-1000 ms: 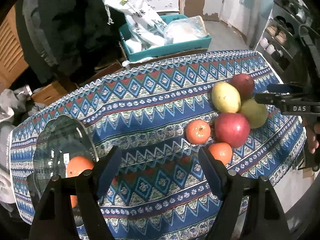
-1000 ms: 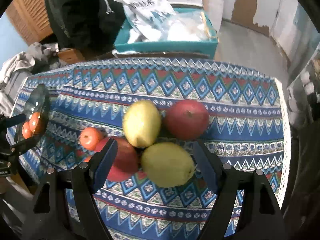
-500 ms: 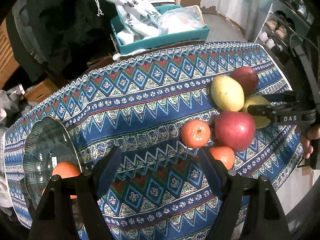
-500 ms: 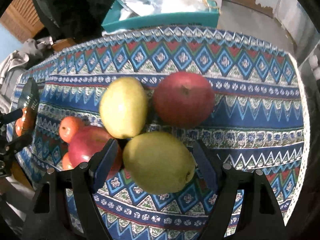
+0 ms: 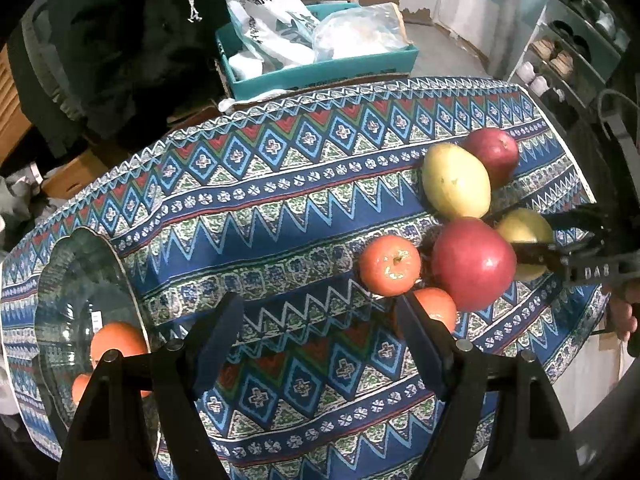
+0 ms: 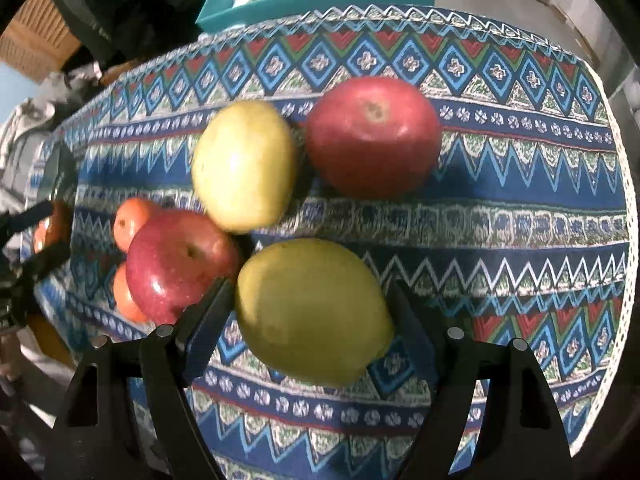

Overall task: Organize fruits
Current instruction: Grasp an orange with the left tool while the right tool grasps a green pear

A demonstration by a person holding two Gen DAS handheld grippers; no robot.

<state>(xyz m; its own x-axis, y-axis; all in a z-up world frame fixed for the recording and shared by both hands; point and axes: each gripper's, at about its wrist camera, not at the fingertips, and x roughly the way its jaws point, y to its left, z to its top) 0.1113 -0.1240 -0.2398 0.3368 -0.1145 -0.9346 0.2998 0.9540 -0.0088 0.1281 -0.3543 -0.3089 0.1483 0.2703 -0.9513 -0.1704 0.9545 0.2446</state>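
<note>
A pile of fruit lies on the patterned tablecloth (image 5: 280, 184): two red apples (image 6: 372, 136) (image 6: 176, 260), two yellow-green pears (image 6: 244, 164) (image 6: 312, 316) and two oranges (image 5: 390, 265) (image 5: 436, 308). My right gripper (image 6: 310, 312) is open with its jaws on either side of the near pear, which lies on the cloth; it also shows in the left wrist view (image 5: 532, 240). My left gripper (image 5: 320, 320) is open and empty above the cloth, left of the pile. A glass bowl (image 5: 64, 264) at the far left holds oranges (image 5: 118, 340).
A teal box (image 5: 320, 68) with plastic bags stands behind the table. A dark jacket (image 5: 100, 52) hangs at the back left. Shelves (image 5: 576, 52) stand at the right. The table's edge runs close to the fruit on the right.
My right gripper has moved forward and down, so its jaws now flank the near pear. My left gripper has drifted a little towards the fruit pile.
</note>
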